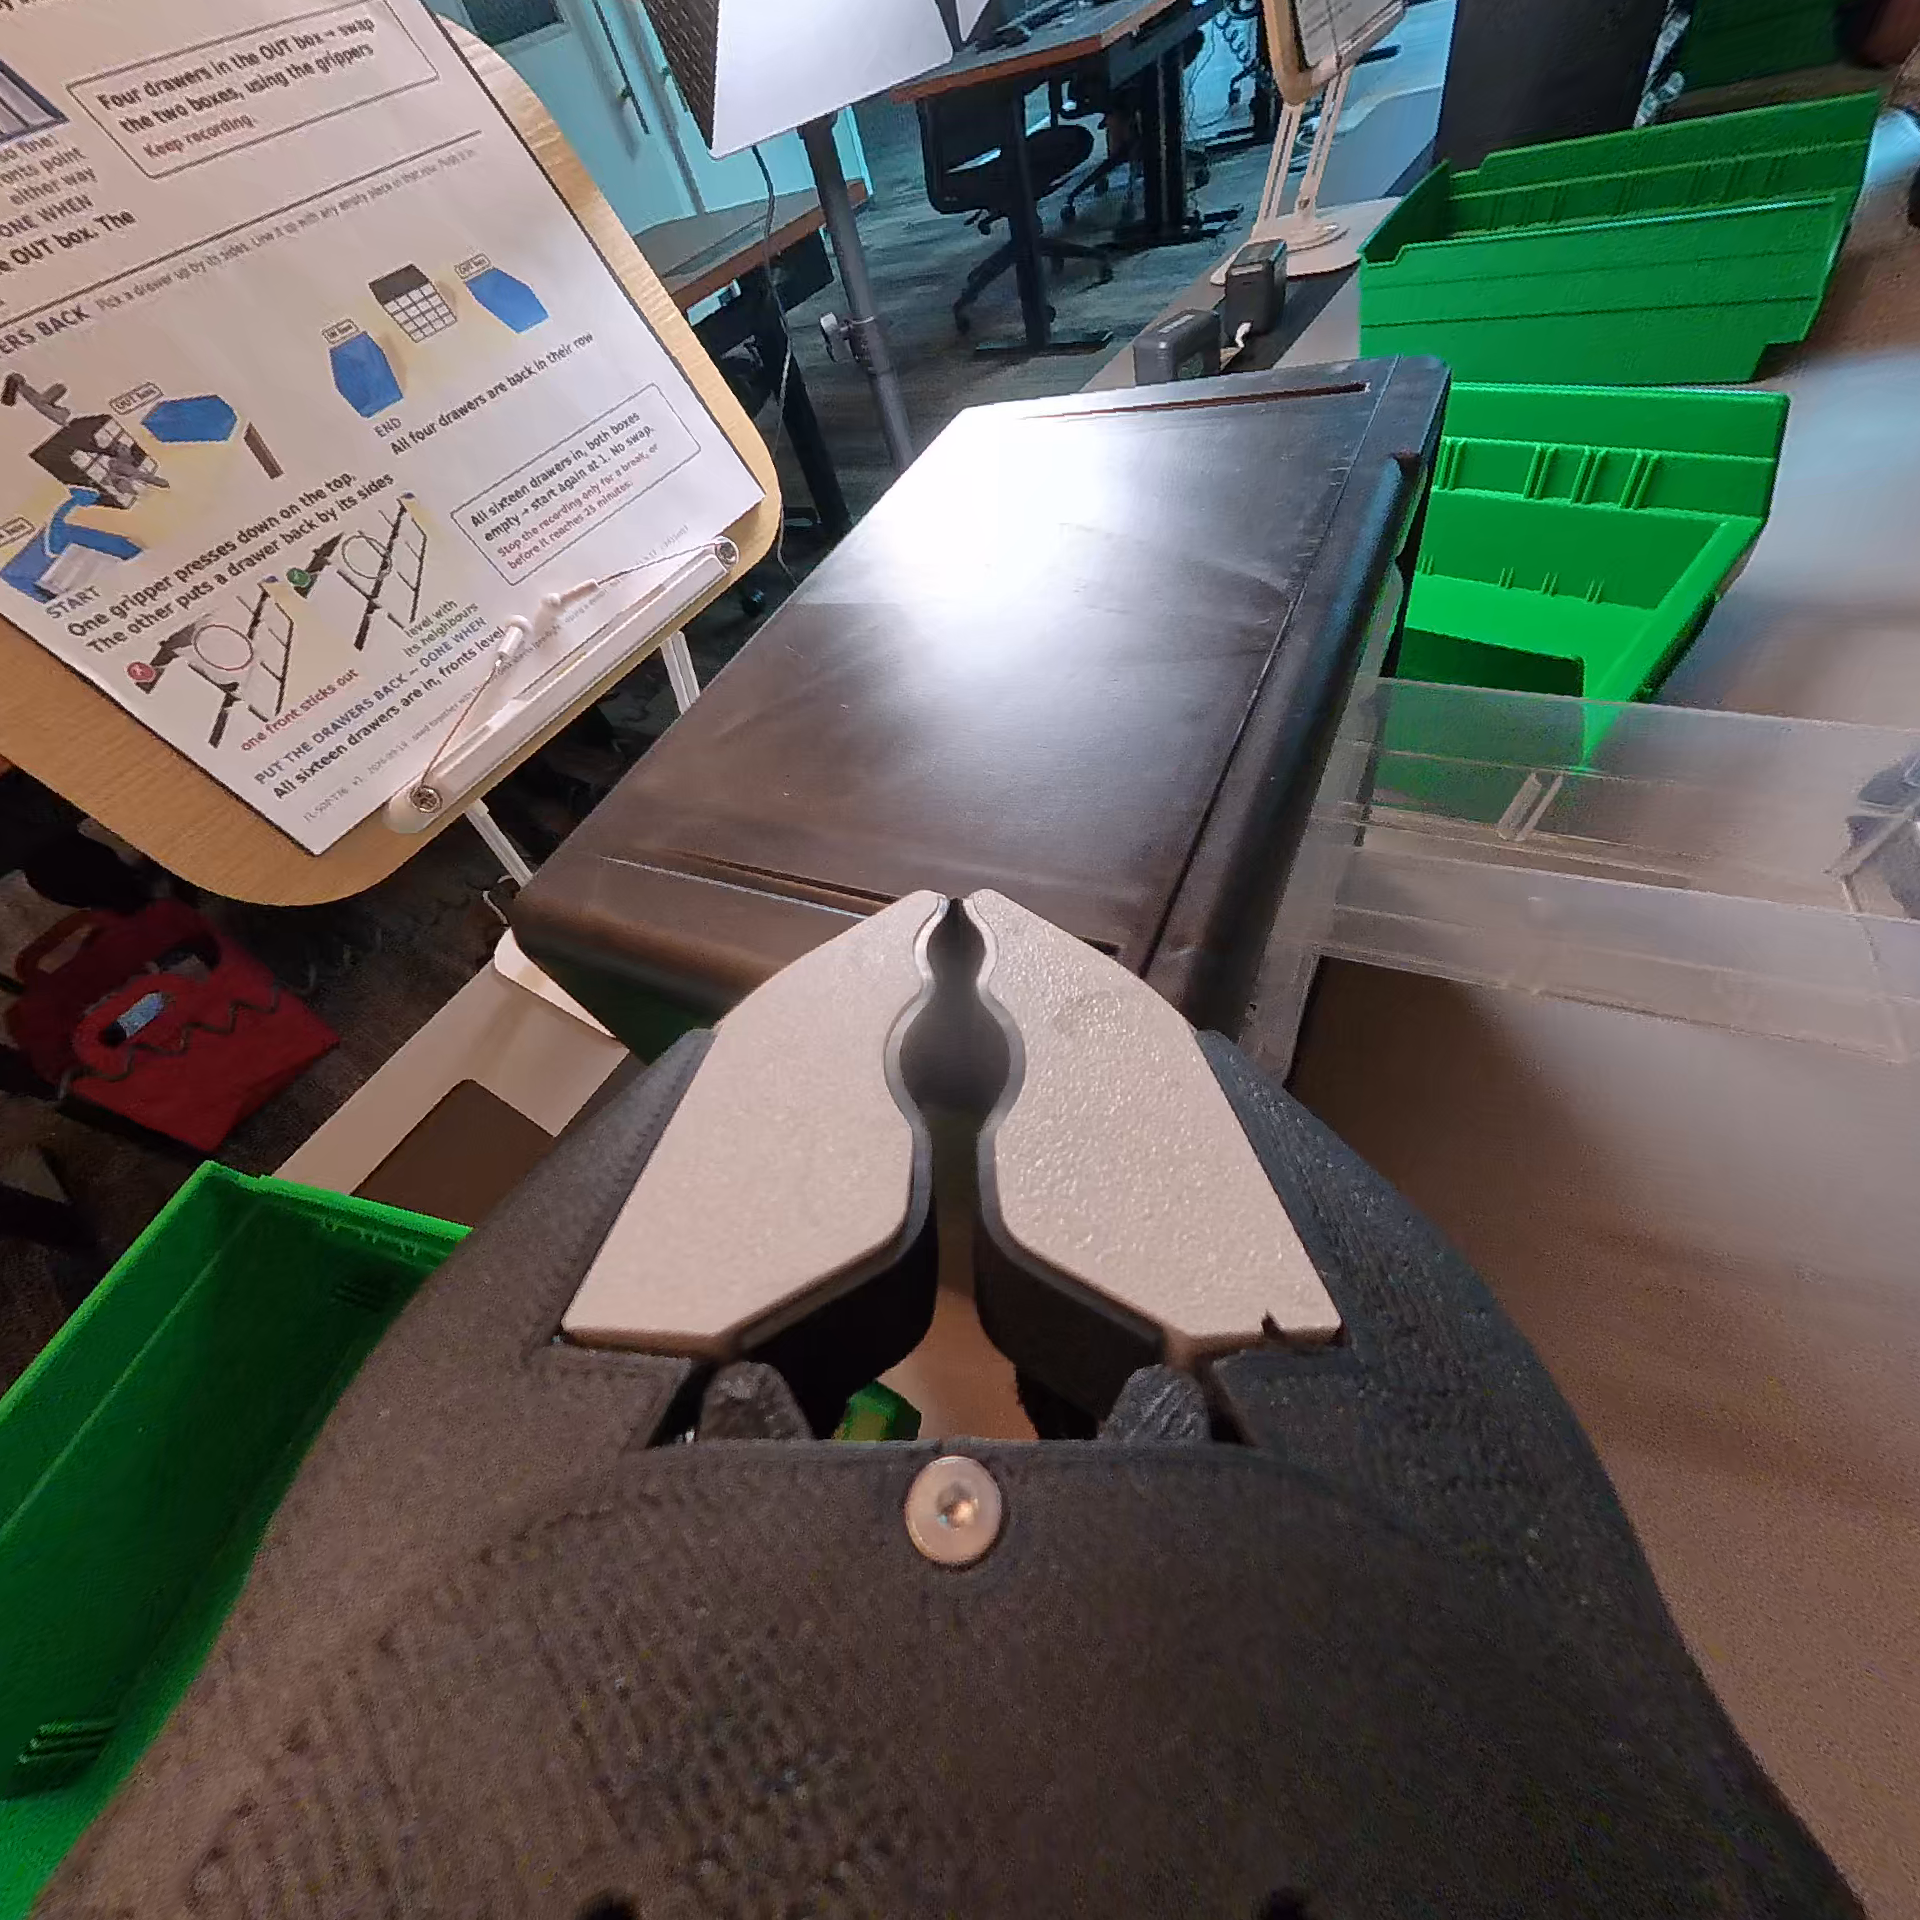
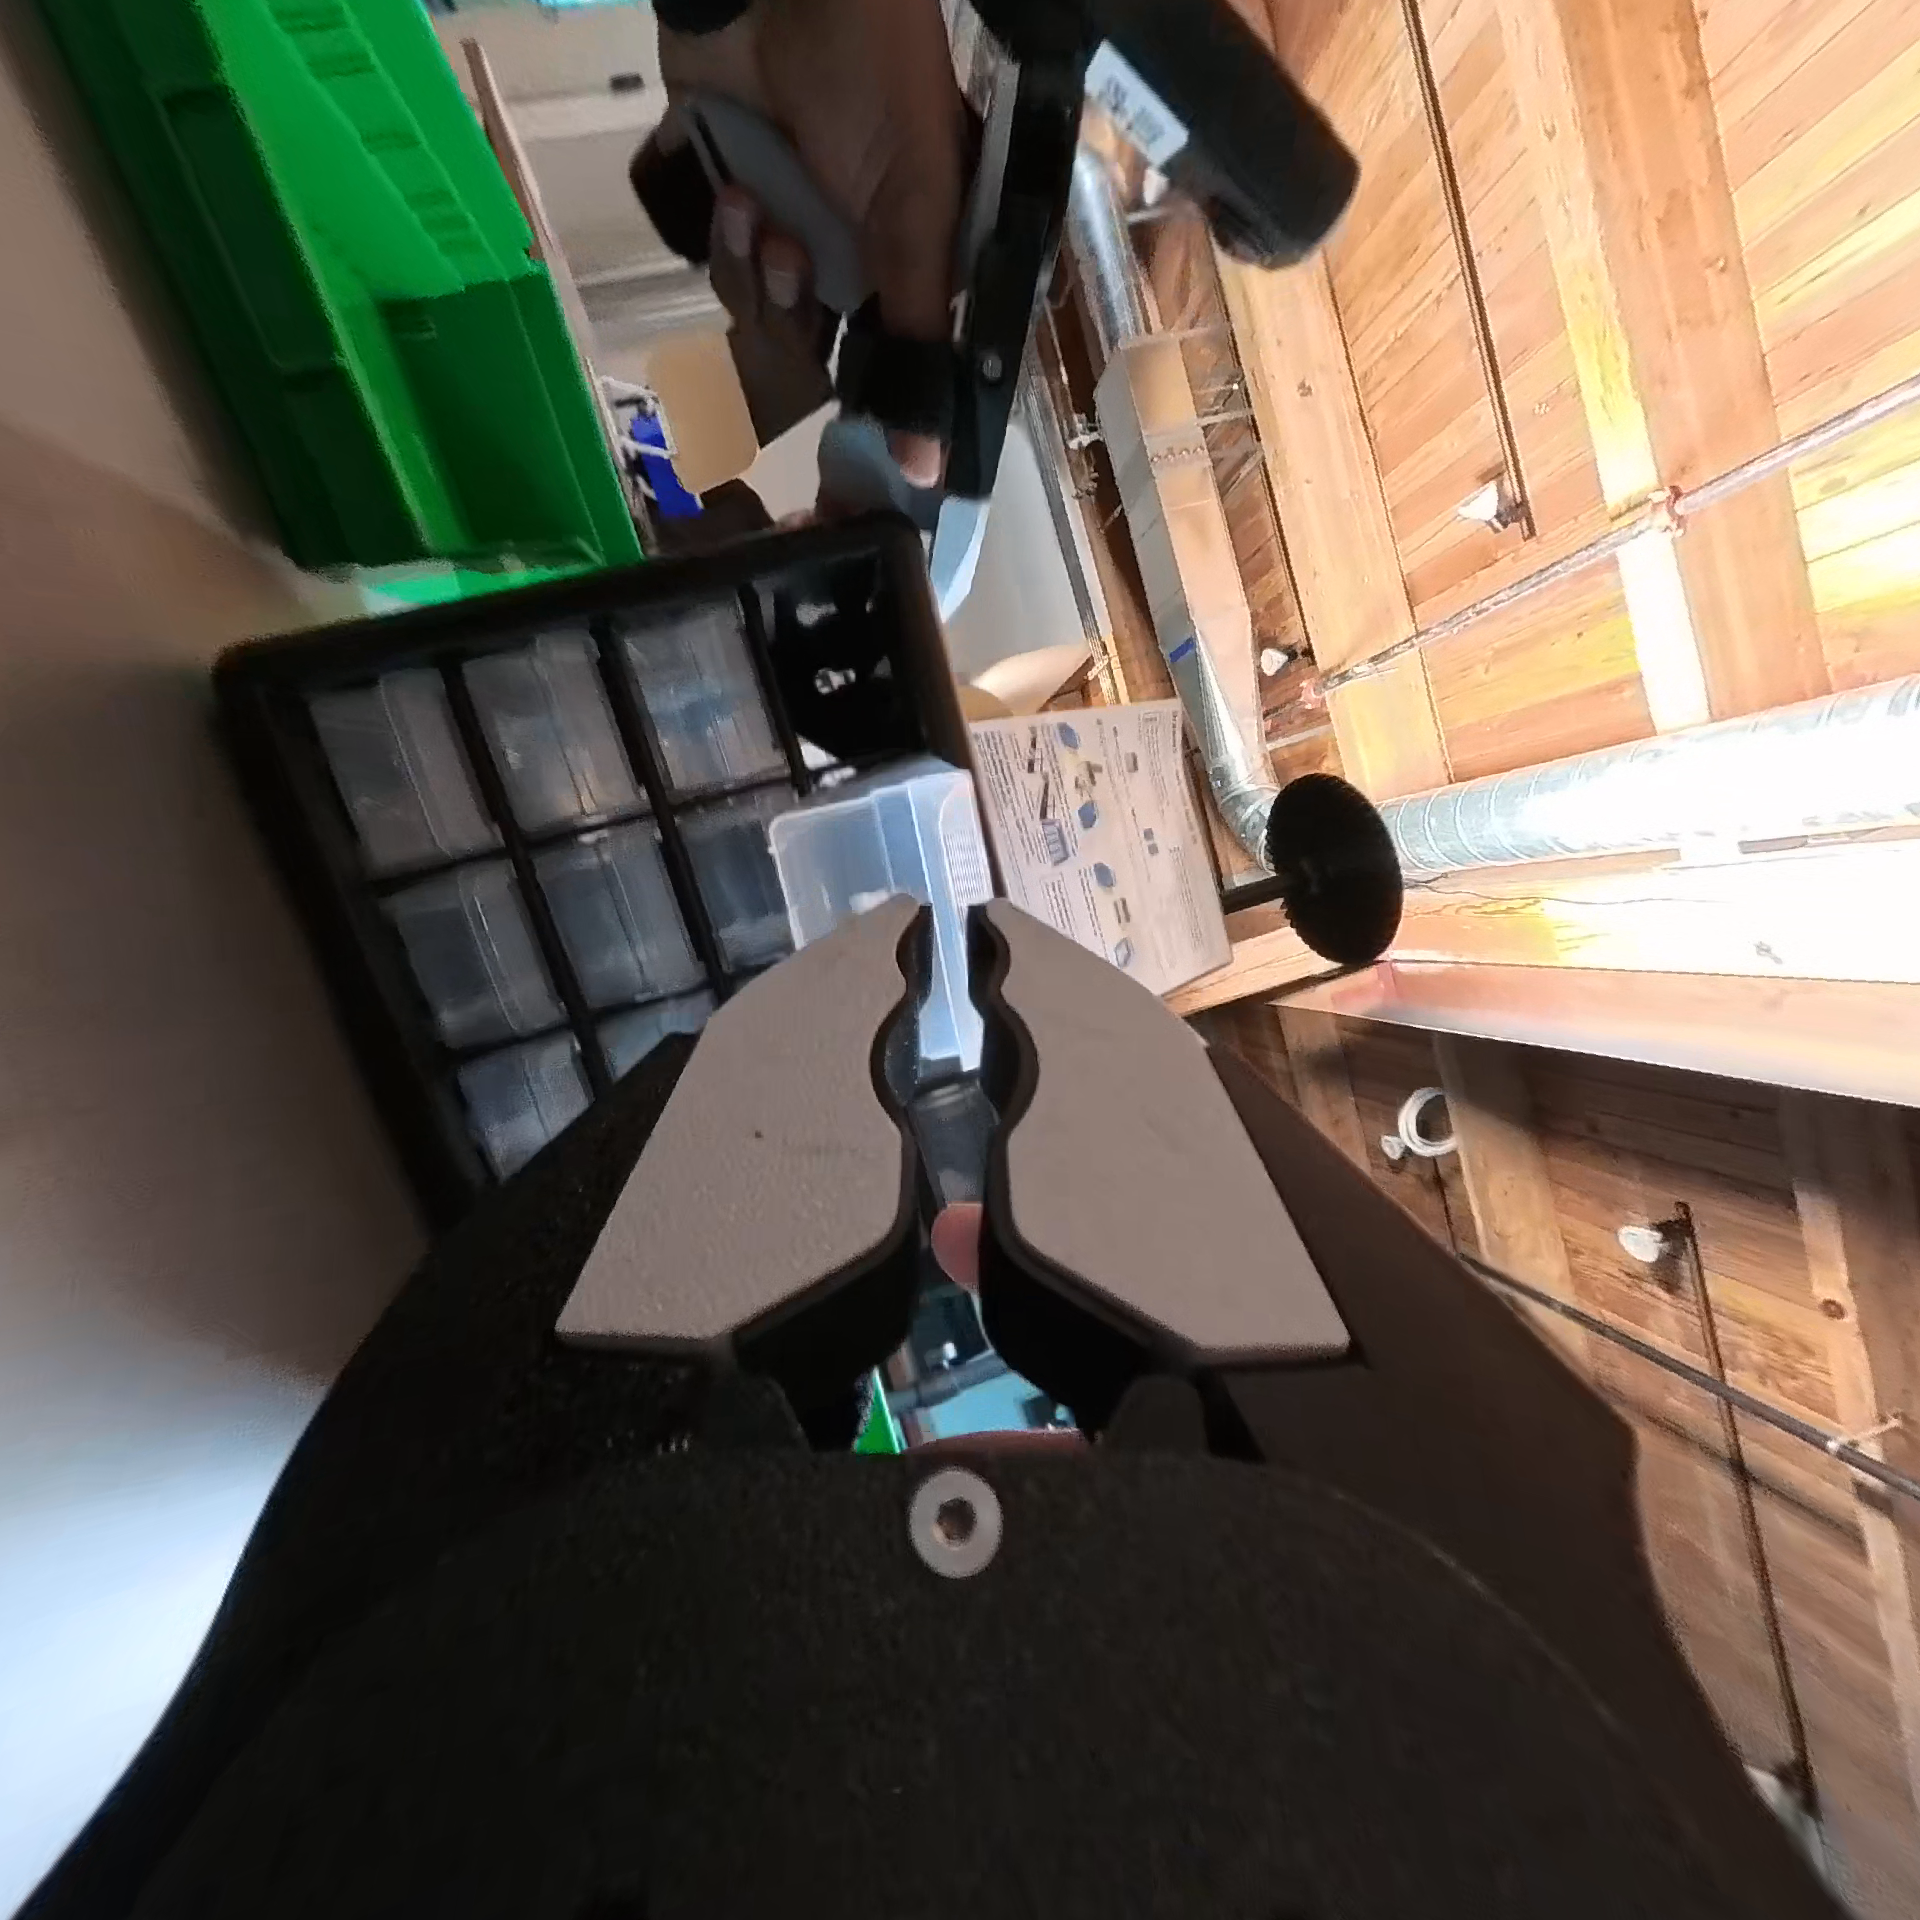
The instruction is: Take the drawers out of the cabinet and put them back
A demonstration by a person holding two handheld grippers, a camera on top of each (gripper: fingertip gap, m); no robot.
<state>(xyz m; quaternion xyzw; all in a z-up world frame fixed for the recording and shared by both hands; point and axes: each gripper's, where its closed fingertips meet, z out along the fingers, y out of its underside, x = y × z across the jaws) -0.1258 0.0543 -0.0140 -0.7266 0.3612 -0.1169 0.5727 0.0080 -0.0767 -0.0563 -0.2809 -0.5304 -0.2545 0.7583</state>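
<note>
left gripper (image 1: 954,914) jaws closed, empty, over black cabinet (image 1: 1039,644) top | right gripper (image 2: 945,914) jaws clamp clear drawer (image 2: 883,862) | green bins (image 1: 1600,260) behind

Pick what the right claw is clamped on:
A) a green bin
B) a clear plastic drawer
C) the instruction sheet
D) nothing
B: in the right wrist view the right claw is closed on a clear plastic drawer partway out of the black cabinet.
</note>
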